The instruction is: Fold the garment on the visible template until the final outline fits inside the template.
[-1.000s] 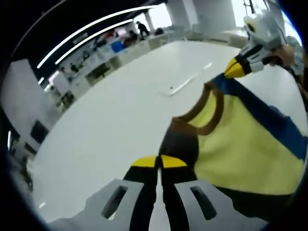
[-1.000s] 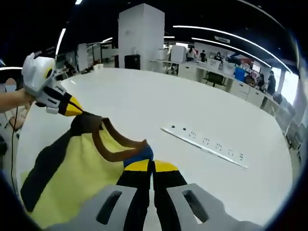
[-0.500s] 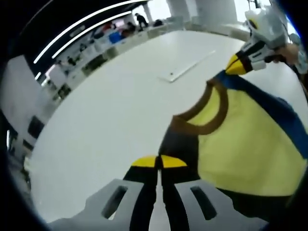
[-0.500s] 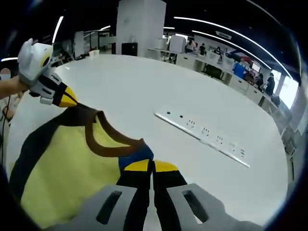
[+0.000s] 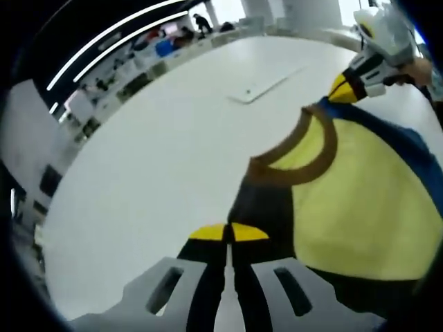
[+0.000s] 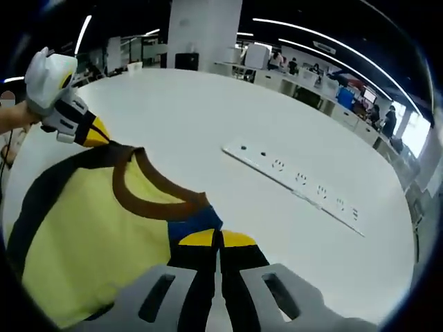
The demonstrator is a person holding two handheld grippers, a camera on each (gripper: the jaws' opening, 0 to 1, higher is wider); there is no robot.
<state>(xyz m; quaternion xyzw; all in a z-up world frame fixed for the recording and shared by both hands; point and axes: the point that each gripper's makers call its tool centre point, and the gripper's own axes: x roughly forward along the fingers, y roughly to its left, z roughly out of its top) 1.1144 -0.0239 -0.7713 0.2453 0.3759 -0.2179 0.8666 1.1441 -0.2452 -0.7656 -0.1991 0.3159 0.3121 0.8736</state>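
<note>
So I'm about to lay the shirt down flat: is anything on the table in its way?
Nothing visible lies under it. The power strip sits on the white table, apart from the garment, which both the left gripper and right gripper clamp.

White table [image 6: 208, 138]; long white power strip [image 6: 294, 188] lying on it

Garment [image 6: 83, 235]: soft matt cloth, yellow body, brown ribbed collar, dark and blue shoulder panels. Table [image 6: 208, 131]: smooth white top with a slight sheen. Power strip [image 6: 297, 190]: smooth white plastic. Left gripper [image 5: 227, 232] and right gripper [image 6: 217, 238]: matt grey plastic, yellow-tipped black jaws.
</note>
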